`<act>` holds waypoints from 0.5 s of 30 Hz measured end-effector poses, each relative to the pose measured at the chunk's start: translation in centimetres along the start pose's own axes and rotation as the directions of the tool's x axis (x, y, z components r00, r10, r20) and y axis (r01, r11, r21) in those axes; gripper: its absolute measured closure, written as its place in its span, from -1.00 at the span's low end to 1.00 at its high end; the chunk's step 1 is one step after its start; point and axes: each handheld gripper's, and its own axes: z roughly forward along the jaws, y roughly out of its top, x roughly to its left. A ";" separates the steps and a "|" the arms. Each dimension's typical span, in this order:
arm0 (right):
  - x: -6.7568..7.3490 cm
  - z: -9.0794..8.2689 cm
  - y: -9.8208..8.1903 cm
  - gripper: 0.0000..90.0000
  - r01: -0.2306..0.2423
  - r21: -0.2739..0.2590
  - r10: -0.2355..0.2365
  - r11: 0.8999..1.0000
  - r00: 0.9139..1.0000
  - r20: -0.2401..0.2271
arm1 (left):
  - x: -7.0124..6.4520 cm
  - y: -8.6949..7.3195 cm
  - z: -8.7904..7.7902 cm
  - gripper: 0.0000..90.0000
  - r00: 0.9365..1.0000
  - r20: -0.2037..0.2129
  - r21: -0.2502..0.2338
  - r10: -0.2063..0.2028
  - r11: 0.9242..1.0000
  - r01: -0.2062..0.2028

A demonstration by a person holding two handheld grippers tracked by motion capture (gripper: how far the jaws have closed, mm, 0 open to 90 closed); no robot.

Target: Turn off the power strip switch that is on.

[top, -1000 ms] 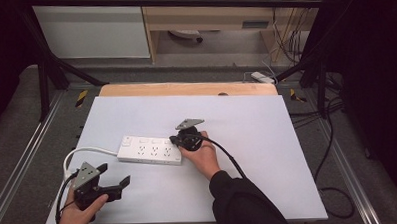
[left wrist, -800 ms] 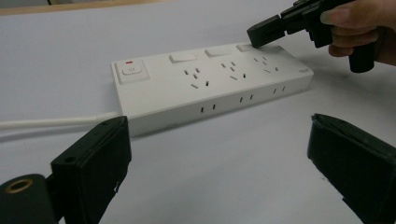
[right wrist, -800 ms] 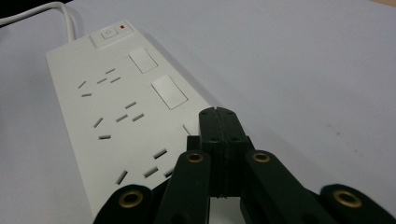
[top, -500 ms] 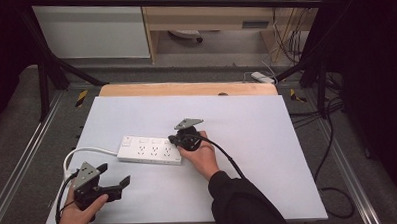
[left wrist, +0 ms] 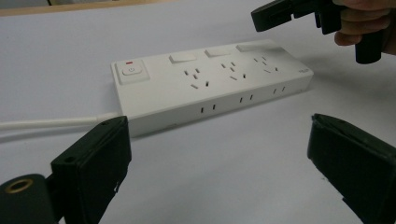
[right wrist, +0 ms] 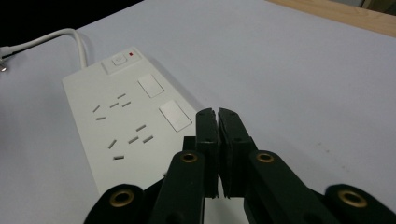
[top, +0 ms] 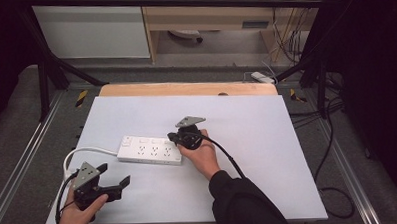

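A white power strip (top: 150, 149) lies flat on the white table sheet, its cord leaving at the left end. It has a power button with a red light (right wrist: 120, 59) and rocker switches beside the sockets (left wrist: 210, 84). My right gripper (top: 173, 138) hovers over the strip's right end, apart from it. Its jaws (right wrist: 213, 114) are shut with nothing between them, and they have just been opening by a hairline slit. My left gripper (top: 113, 175) rests near the table's front left corner, open and empty, facing the strip's long side (left wrist: 219, 126).
The strip's white cord (top: 80, 153) curls toward my left hand. A wooden board edge (top: 185, 88) runs along the back of the table. Metal frame rails and cables lie on the floor at both sides.
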 end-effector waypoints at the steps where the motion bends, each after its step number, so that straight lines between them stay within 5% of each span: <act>1: 0.0 -0.1 0.1 0.86 -0.005 -0.003 0.005 1.000 1.000 0.001 | 0.0 0.0 0.0 -0.86 1.000 0.000 0.000 0.000 1.000 0.000; 6: -0.1 -0.6 0.5 0.52 -0.023 -0.020 0.023 1.000 1.000 0.003 | 0.0 0.0 0.0 -0.86 1.000 -0.001 0.000 0.001 1.000 -0.001; 10: -0.2 -1.0 0.8 0.02 -0.055 -0.027 0.055 0.998 0.998 -0.006 | 0.0 0.0 0.0 -0.86 1.000 -0.001 0.000 -0.001 1.000 0.001; 15: -0.3 -1.7 1.3 -0.49 -0.062 -0.038 0.063 0.997 0.997 0.040 | 0.0 0.0 0.0 -0.86 1.000 -0.001 0.001 -0.001 1.000 0.001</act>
